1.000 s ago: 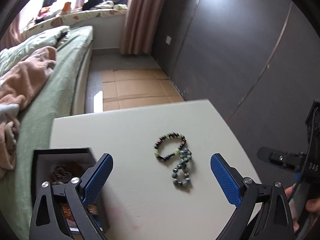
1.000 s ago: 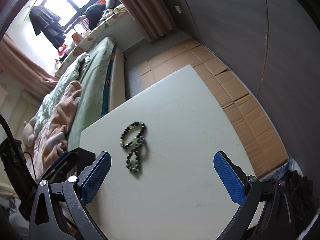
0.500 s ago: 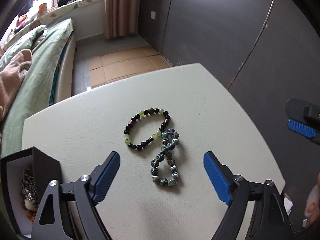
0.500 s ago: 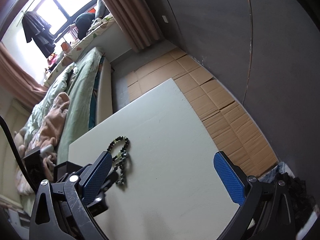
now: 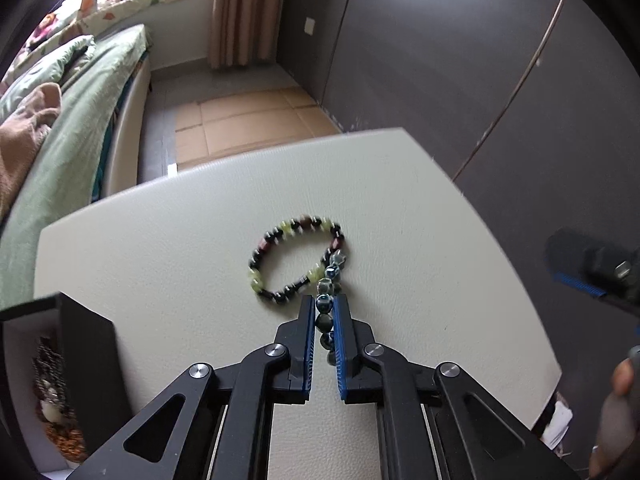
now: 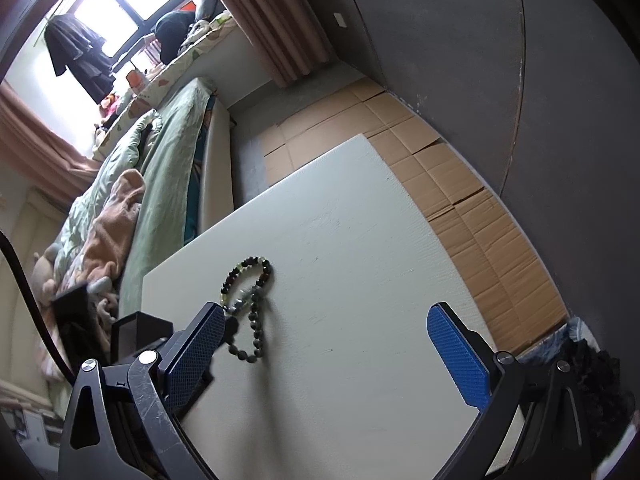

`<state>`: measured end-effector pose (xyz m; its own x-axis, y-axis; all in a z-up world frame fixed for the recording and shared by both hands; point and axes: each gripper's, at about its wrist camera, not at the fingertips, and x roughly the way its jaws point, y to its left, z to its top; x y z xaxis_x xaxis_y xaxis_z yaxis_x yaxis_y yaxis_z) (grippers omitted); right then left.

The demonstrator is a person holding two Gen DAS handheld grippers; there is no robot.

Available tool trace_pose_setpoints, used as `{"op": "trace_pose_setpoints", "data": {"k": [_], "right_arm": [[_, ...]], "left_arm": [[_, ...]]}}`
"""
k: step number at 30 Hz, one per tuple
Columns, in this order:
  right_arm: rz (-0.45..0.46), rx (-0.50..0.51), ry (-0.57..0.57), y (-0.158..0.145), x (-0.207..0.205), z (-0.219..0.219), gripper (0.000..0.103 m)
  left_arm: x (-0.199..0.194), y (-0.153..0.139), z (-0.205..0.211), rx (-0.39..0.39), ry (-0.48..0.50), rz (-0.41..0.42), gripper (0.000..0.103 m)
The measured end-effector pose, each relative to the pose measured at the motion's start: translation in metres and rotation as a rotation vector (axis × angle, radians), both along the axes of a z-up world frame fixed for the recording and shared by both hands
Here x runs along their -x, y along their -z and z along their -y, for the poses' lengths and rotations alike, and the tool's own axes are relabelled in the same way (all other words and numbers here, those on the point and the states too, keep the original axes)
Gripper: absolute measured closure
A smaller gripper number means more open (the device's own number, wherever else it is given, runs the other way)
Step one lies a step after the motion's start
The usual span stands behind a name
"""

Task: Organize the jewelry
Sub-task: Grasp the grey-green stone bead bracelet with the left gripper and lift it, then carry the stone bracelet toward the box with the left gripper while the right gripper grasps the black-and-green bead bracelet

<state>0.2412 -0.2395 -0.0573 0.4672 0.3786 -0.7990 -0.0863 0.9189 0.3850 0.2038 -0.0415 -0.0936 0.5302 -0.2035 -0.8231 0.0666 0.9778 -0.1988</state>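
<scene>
Bedroom, white desk (image 5: 168, 264) beside a green bed (image 5: 76, 128), cardboard on the floor behind. My left tool (image 5: 323, 312) is clamped on the blue-grey bead bracelet (image 5: 326, 300), which touches the dark-and-green bracelet (image 5: 280, 256) at its 11 o'clock. My right tool (image 6: 326, 340) stands wide apart, nothing between; black jewelry box (image 5: 86, 344) at the desk's 8 o'clock.

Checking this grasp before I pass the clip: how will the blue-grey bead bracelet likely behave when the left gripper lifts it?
Probably floppy: the blue-grey bead bracelet is a strung loop, squeezed flat between the left gripper jaws, so it should dangle. It overlaps the dark-and-green bracelet, which may drag along. The round, glossy beads could slip.
</scene>
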Motion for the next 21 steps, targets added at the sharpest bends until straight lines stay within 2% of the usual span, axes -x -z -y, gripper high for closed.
{"op": "trace_pose_setpoints", "data": {"k": [5,12,15,21], "right_arm": [[-0.009,-0.008,-0.015,0.003,-0.002,-0.005,0.000],[-0.033,-0.069,-0.053,0.012,-0.012,-0.016,0.002],[-0.056,-0.087,-0.074,0.018,-0.018,-0.027,0.024],[-0.104,-0.075,-0.104,0.038,-0.036,-0.054,0.033]], "left_arm": [[-0.001,-0.012,-0.012,0.043,-0.021,0.030,0.094],[0.002,-0.027,-0.037,0.112,-0.063,0.060,0.094],[0.001,-0.033,-0.046,0.135,-0.078,0.074,0.094],[0.001,-0.045,-0.065,0.183,-0.105,0.112,0.094]]}}
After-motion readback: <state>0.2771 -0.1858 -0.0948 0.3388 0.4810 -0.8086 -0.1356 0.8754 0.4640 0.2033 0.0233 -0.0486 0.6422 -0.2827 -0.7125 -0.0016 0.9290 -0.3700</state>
